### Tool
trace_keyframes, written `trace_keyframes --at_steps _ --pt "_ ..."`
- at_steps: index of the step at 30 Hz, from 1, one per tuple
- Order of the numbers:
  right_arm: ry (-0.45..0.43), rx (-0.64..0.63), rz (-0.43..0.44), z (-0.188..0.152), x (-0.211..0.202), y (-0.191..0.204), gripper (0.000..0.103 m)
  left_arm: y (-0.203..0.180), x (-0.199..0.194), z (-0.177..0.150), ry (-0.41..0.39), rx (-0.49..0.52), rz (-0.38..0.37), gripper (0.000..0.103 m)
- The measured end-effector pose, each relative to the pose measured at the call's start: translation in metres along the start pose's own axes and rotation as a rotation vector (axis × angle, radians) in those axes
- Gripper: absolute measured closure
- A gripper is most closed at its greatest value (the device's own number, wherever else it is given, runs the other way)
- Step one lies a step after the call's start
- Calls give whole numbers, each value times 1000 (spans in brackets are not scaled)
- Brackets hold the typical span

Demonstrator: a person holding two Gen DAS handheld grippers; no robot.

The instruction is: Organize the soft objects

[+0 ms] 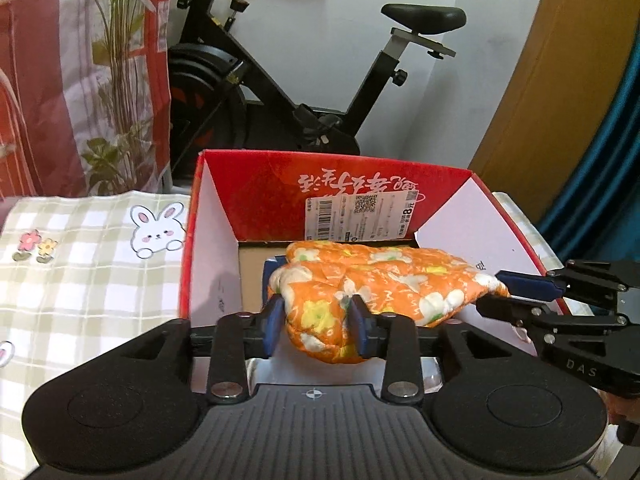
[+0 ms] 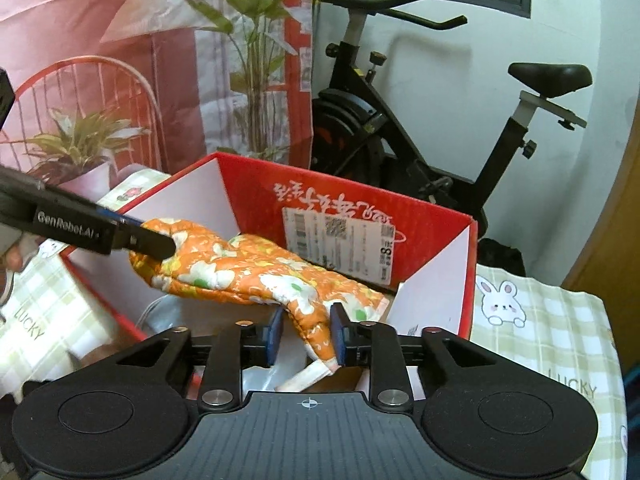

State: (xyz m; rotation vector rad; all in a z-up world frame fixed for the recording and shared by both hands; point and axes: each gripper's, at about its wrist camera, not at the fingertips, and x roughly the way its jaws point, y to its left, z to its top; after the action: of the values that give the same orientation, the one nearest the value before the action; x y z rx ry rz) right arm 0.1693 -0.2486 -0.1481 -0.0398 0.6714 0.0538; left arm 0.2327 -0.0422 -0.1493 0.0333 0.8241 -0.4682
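Note:
An orange quilted oven mitt (image 1: 380, 280) with white and yellow flowers stretches across the inside of an open red cardboard box (image 1: 332, 160). My left gripper (image 1: 316, 320) straddles the mitt's near left end, its blue pads slack beside the fabric. From the right, my right gripper (image 1: 504, 296) reaches the mitt's far tip with its fingers apart. In the right wrist view the mitt (image 2: 248, 268) hangs over the box (image 2: 360, 192). There my right gripper (image 2: 307, 332) stands open around the cuff end, with a gap at the left pad. My left gripper (image 2: 156, 236) lies over the other end.
The box stands on a green checked cloth (image 1: 100, 260) printed with a rabbit. Behind it are a black exercise bike (image 1: 280, 92) and a red printed backdrop with plants (image 1: 80, 80). A blue curtain (image 1: 608, 160) hangs at the right. White items (image 2: 160, 312) lie in the box bottom.

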Motion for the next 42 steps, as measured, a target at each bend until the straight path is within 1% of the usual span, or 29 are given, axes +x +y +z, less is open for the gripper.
trace_keyframes --at_steps 2,3,7,10,14,18,24,28,32,39,41,42 --pt "-6 4 6 -3 -9 3 74 -1 -9 -2 -9 16 -3 51" --pt "-9 6 8 -4 -13 4 72 -1 -14 -4 -12 23 -6 50" --pt "-17 13 13 -9 -29 9 70 -2 -28 -8 -17 31 -13 49" --pt "-41 19 37 -14 -44 13 70 -3 -41 -15 -33 32 -41 49" --pt "-55 23 69 -27 -61 20 70 -4 -58 -31 -45 52 -77 50" --pt "-48 43 89 -43 -72 25 70 -2 -64 -52 -26 58 -113 50" --pt "-15 78 113 -70 -78 29 69 2 -55 -77 29 45 -168 51" --pt "23 101 121 -84 -72 30 68 4 -40 -89 76 40 -180 51" --pt "49 141 137 -95 -63 29 66 7 -23 -97 111 18 -208 51" --pt "92 189 175 -106 -44 29 66 3 -2 -104 143 8 -247 52" --pt "99 205 188 -108 -40 28 66 0 2 -104 152 13 -260 63" --pt "100 212 195 -110 -38 29 67 -1 4 -104 158 15 -266 65"
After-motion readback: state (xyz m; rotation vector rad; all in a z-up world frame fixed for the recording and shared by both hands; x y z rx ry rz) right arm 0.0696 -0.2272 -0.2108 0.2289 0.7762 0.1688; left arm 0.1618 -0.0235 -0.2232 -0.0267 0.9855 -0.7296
